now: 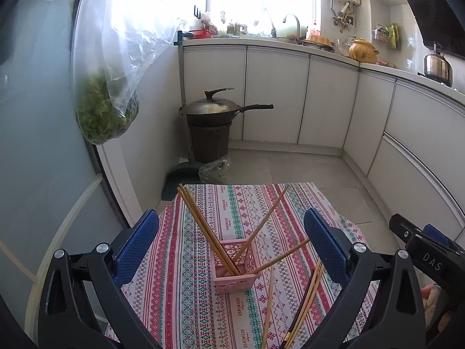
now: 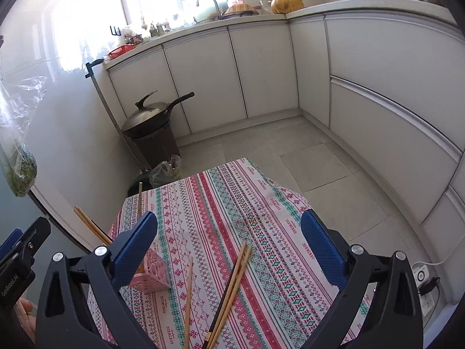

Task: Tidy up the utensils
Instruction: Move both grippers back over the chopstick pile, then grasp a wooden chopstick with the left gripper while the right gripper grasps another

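A pink lattice utensil holder (image 1: 236, 267) stands on the patterned tablecloth (image 1: 186, 296); it also shows in the right wrist view (image 2: 151, 273), partly hidden by my finger. Several wooden chopsticks (image 1: 207, 229) lean in it. A single loose chopstick (image 2: 188, 299) and a loose bundle of chopsticks (image 2: 229, 290) lie flat on the cloth; they also show in the left wrist view (image 1: 305, 299). My left gripper (image 1: 231, 235) is open and empty, above and around the holder. My right gripper (image 2: 229, 234) is open and empty above the loose chopsticks.
The small table (image 2: 261, 203) stands on a tiled kitchen floor. A black wok on a dark bin (image 1: 212, 113) stands beyond it on the left, with a dustpan and plastic bag. White cabinets (image 1: 328, 99) curve around. A bag of greens (image 1: 104, 110) hangs left.
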Motion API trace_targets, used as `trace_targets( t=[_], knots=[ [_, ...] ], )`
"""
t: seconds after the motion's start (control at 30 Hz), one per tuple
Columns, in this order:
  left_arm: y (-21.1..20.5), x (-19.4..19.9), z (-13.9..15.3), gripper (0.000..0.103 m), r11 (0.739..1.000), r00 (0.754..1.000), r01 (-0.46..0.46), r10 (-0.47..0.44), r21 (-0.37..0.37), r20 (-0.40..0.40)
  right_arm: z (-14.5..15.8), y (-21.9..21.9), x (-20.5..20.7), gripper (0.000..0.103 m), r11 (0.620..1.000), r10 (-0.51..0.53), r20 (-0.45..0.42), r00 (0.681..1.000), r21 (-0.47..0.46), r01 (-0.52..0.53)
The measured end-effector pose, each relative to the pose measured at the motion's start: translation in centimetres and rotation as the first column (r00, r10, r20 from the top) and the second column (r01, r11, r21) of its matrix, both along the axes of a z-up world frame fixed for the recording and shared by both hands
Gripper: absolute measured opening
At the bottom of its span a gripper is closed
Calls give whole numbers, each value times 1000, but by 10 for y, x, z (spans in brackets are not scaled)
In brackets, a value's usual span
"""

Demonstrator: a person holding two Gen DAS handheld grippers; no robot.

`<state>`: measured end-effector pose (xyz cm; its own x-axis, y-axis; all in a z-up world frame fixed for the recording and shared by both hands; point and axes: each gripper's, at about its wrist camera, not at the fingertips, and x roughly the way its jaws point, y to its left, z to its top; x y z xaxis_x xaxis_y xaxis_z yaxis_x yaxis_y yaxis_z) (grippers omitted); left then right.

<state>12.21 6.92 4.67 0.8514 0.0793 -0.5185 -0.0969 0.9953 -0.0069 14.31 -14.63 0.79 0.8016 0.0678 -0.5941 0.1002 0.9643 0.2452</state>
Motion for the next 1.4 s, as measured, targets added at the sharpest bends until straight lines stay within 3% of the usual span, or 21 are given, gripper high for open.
trace_targets(
  t=[0.23, 0.43, 0.53, 0.6, 0.7, 0.77, 0.9, 0.97, 1.03, 1.2, 1.4],
  knots=[
    [-27, 2, 3, 96, 998, 998, 58, -58, -6, 9, -26, -47, -4, 96, 997, -63, -76, 995, 39, 67],
    [-78, 10, -1, 96, 969, 969, 243, -244, -45, -25, -45, -111, -12, 96, 964, -183, -152, 971, 164, 207],
    [-115, 21, -14, 96, 930, 926, 362, -366, -64, -87, -51, -152, -22, 96, 921, -286, -167, 944, 223, 319],
    [-142, 35, -30, 96, 897, 880, 435, -443, -83, -171, -55, -179, -31, 96, 876, -357, -187, 915, 274, 397],
    [-180, 59, -65, 96, 867, 815, 493, -489, -70, -311, -65, -222, -44, 96, 779, -443, -233, 865, 378, 501],
    [-196, 82, -95, 95, 863, 773, 501, -481, -68, -415, -71, -238, -46, 96, 739, -459, -262, 849, 418, 528],
    [-195, 139, -156, 87, 911, 707, 402, -369, -86, -603, -78, -233, -34, 96, 766, -380, -288, 879, 435, 474],
    [-183, 160, -181, 82, 936, 676, 332, -324, -120, -662, -84, -223, -24, 96, 790, -320, -309, 895, 435, 433],
    [-173, 174, -199, 70, 951, 657, 280, -291, -134, -696, -90, -212, -16, 96, 803, -269, -331, 905, 442, 400],
    [-171, 191, -218, 50, 955, 669, 283, -259, -84, -697, -110, -189, 1, 96, 829, -167, -389, 906, 442, 343],
    [-172, 196, -233, 34, 949, 653, 310, -258, -60, -712, -127, -181, 9, 96, 831, -122, -436, 891, 446, 332]
  ],
)
